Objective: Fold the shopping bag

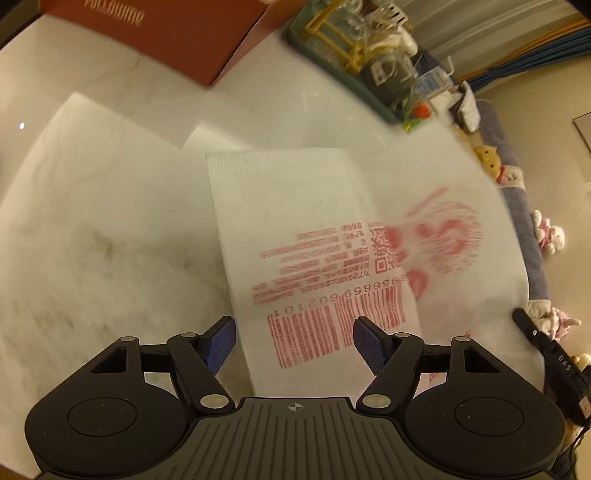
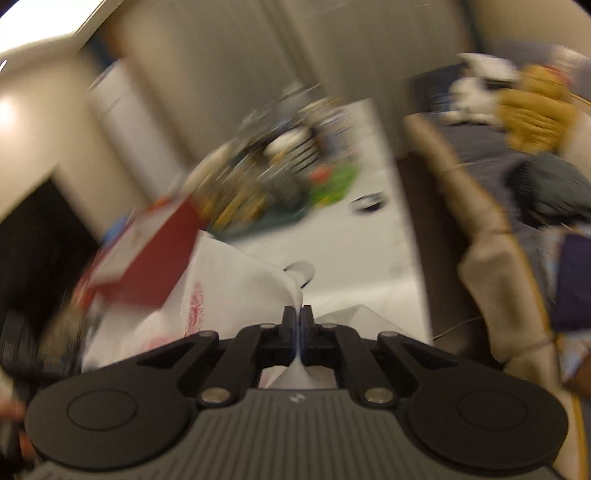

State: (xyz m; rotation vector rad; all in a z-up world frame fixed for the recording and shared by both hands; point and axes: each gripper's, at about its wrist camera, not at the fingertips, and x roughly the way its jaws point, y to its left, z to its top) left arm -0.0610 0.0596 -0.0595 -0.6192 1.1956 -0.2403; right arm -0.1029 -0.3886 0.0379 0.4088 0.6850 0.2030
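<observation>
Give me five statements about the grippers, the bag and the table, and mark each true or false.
1. The left gripper is open, with nothing between its fingers. True.
2. The right gripper is open and empty. False: it is shut on a pinch of the white shopping bag.
3. The shopping bag carries red print, including a barcode. True.
4. The bag's print is blue. False: it is red.
5. A red box lies on the white table beyond the bag. True.
</observation>
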